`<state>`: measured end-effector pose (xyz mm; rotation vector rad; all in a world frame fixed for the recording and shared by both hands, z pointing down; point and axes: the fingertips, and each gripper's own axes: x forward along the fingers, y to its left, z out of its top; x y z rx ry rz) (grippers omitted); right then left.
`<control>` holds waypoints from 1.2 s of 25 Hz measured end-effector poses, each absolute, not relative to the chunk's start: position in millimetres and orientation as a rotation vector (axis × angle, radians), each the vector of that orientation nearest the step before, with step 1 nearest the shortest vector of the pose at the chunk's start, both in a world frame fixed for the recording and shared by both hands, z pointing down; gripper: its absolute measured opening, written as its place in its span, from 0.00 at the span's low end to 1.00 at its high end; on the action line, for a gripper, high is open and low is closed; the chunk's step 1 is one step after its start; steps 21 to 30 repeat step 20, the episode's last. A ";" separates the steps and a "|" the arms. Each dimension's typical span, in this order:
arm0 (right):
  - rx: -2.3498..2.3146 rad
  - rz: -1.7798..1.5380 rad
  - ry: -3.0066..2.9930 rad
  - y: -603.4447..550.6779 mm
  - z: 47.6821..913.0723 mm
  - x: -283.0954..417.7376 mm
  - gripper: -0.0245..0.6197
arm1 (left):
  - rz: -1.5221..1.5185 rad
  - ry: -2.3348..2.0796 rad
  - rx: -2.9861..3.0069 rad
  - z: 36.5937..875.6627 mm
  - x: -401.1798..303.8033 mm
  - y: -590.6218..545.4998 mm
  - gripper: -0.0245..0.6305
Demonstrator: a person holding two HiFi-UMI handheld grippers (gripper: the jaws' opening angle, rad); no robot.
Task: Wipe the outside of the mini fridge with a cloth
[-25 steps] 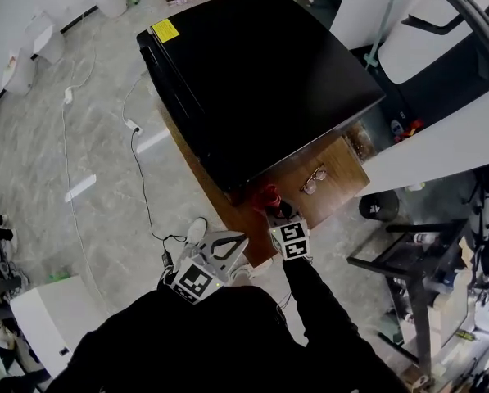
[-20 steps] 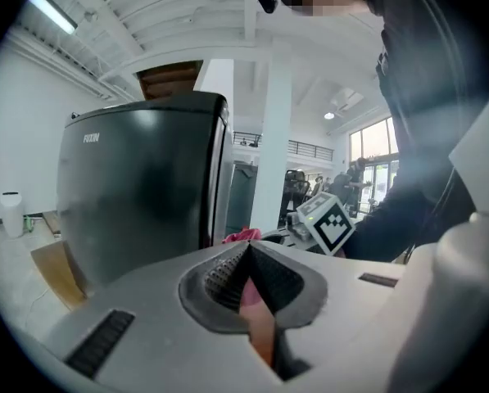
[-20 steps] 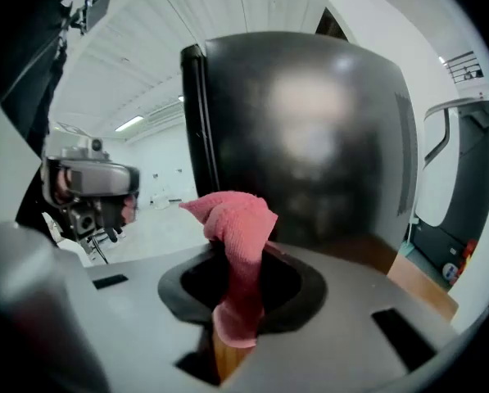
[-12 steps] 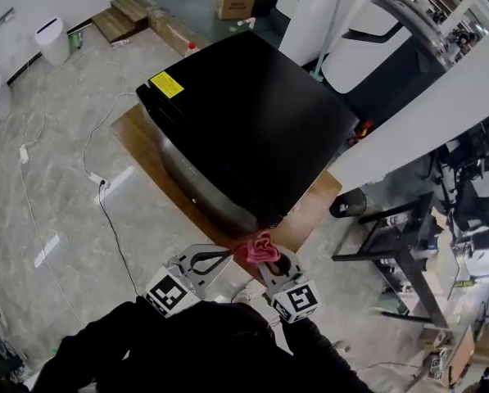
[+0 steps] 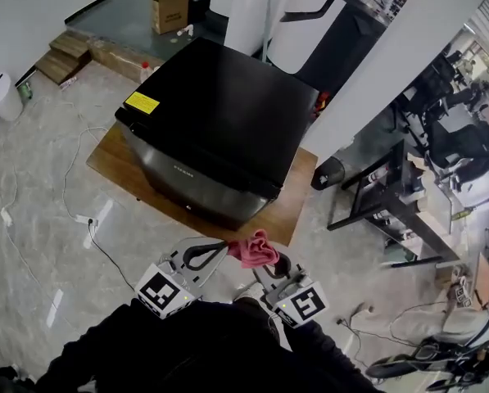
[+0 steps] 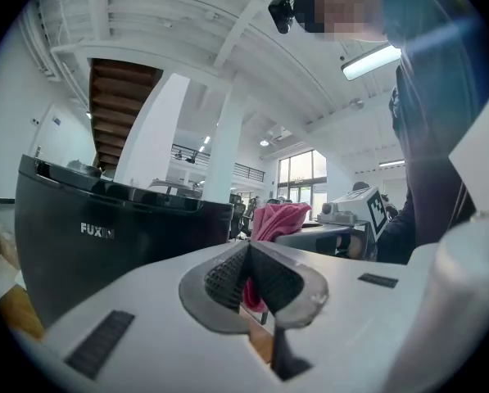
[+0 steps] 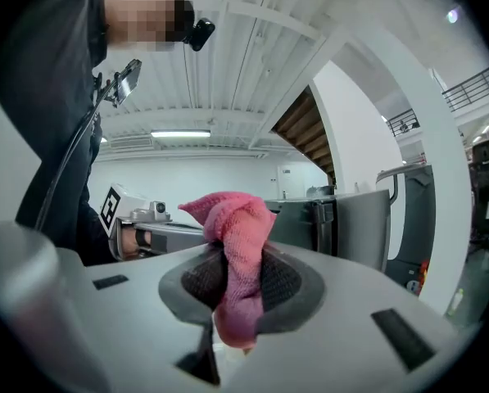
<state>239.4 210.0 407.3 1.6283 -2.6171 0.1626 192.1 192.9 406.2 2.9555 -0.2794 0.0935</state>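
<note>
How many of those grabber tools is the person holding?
2. The left gripper is low in the head view, beside the right gripper, which clamps the pink cloth.

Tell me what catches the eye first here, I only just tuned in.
The big black mini fridge dominates the middle of the head view, standing on a wooden board on the marble-look floor. Just in front of it, low in the picture, a bright pink cloth is clamped in the right hand-held gripper. The left hand-held gripper points at the cloth from the other side, jaws together.
</note>
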 end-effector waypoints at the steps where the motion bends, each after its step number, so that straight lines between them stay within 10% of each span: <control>1: 1.630 0.155 -2.613 212.7 404.2 237.1 0.16 | 0.089 -0.269 2.960 402.7 191.2 195.2 0.05; 30: 1.664 0.147 -2.636 225.4 382.6 230.2 0.16 | 0.072 -0.244 2.988 388.4 188.6 215.5 0.04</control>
